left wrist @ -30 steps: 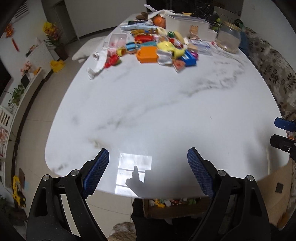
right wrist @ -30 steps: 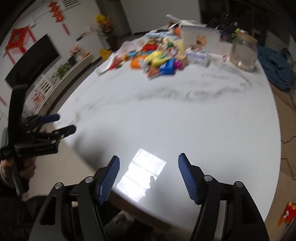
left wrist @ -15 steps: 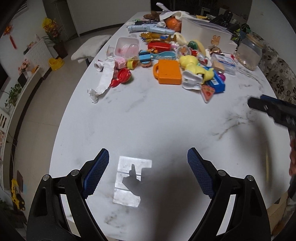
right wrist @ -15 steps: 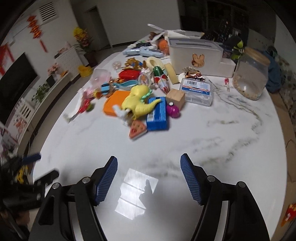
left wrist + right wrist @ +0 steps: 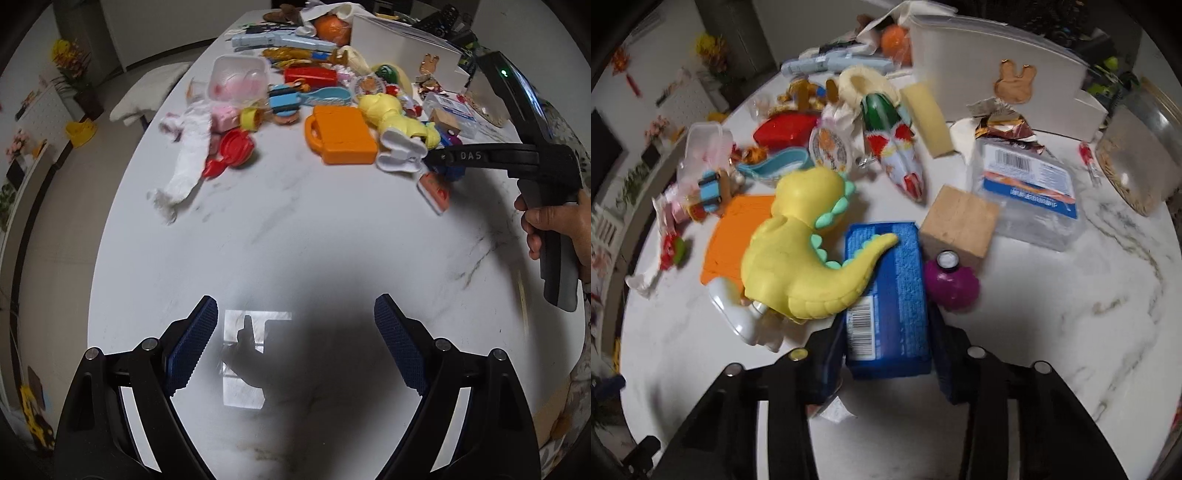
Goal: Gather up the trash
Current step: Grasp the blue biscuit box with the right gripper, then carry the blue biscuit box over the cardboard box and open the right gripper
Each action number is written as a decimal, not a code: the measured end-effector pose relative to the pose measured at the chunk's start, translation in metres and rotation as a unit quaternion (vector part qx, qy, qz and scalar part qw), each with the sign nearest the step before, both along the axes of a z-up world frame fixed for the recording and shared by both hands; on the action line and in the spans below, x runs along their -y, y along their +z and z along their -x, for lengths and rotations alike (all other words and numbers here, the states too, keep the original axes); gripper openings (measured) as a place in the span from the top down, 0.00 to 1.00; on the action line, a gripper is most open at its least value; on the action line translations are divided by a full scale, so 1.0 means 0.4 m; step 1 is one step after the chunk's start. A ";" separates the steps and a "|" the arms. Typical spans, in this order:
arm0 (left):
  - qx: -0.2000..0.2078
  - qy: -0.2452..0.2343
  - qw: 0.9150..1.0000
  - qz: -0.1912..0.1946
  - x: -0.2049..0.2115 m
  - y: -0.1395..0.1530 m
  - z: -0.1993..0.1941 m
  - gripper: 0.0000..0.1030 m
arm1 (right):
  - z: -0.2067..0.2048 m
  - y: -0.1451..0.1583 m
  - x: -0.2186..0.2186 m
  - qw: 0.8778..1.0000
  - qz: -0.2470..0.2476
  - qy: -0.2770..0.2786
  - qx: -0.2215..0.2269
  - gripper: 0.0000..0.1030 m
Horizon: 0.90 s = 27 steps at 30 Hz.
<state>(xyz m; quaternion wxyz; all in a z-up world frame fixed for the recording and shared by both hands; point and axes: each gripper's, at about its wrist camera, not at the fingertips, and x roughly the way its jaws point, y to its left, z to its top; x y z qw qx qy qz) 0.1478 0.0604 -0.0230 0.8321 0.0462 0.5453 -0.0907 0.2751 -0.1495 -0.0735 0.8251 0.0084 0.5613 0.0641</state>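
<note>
A blue sponge-like package [image 5: 890, 295] with a barcode label lies on the white marble table [image 5: 295, 229], its far end under the tail of a yellow toy dinosaur [image 5: 801, 258]. My right gripper [image 5: 886, 354] straddles the package's near end. Its jaws are closing, and both pads sit against the package's sides. From the left wrist view, the right gripper [image 5: 439, 158] reaches into the pile, held by a hand [image 5: 557, 225]. My left gripper [image 5: 295, 347] hangs open above bare table with nothing between its fingers. A crumpled white tissue [image 5: 188, 158] lies at the pile's left edge.
A wooden block [image 5: 960, 221] and a purple toy [image 5: 951, 282] touch the package's right side. A clear labelled box [image 5: 1027, 184], a foil wrapper [image 5: 1004, 129], a white bin [image 5: 979, 62] and a glass jar [image 5: 1137, 162] stand behind. An orange toy case [image 5: 343, 134] lies mid-pile.
Both grippers have moved forward over the table toward the pile. The right gripper dropped onto the blue package and narrowed its jaws around it. The left jaws kept their width.
</note>
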 end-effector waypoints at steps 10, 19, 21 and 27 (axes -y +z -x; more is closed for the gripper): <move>0.046 -0.072 0.995 0.041 0.245 -0.022 -0.096 0.18 | 0.335 0.134 0.264 0.993 -0.069 -0.091 0.042 0.62; 0.064 0.002 0.998 0.006 0.381 -0.104 -0.155 0.65 | 0.518 0.141 0.362 0.985 -0.100 -0.132 0.051 0.61; 0.053 0.004 0.998 0.020 0.374 -0.091 -0.138 0.66 | 0.541 0.137 0.369 0.984 -0.110 -0.127 0.053 0.61; 0.057 0.016 0.995 0.078 0.300 0.023 0.032 0.66 | 0.609 0.160 0.348 0.988 -0.125 -0.062 0.064 0.61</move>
